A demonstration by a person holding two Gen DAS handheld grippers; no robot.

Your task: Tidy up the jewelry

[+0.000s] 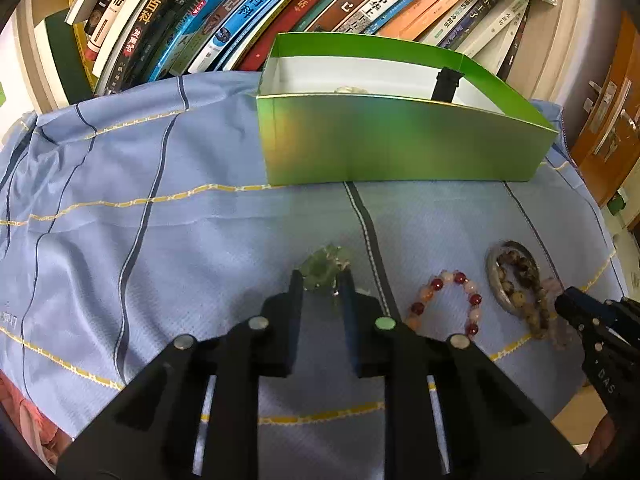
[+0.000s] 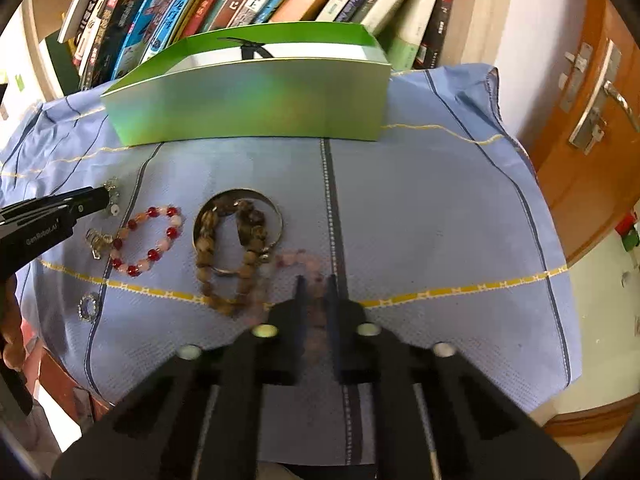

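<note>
Right gripper (image 2: pixel 316 280): seen nearest in the right wrist view, its two fingers closed around a blurred pink bead bracelet (image 2: pixel 298 264); whether the beads are fully pinched cannot be told for certain through the blur.
Left gripper (image 1: pixel 322 276): fingers set either side of a pale green crystal piece (image 1: pixel 326 264), which is gripped between the tips at the near middle of the cloth.
Small ring (image 2: pixel 88 307): a sparkling circlet is seen lying at the near left edge of the cloth, apart from the rest.
Metal charm (image 2: pixel 98 240): a small gold-toned cluster is seen touching the left side of the red and pink bracelet.
Red and pink bracelet (image 1: pixel 444 304): laid flat in a loop, just right of the left gripper and left of the bangle.
Silver bangle (image 1: pixel 496 276): laid flat to the right, with a brown bead strand (image 1: pixel 520 288) draped across and through it, trailing toward the near side.
Blue striped cloth (image 1: pixel 160 240): spread beneath all the jewelry, crossed by yellow and dark lines.
Green box (image 1: pixel 400 140): stood open at the far side of the cloth; a black item (image 1: pixel 446 86) and a pale object are glimpsed inside.
Books (image 1: pixel 248 8): ranged on a shelf behind the box.
Wooden door (image 2: pixel 592 120): seen far right, with a metal handle.
</note>
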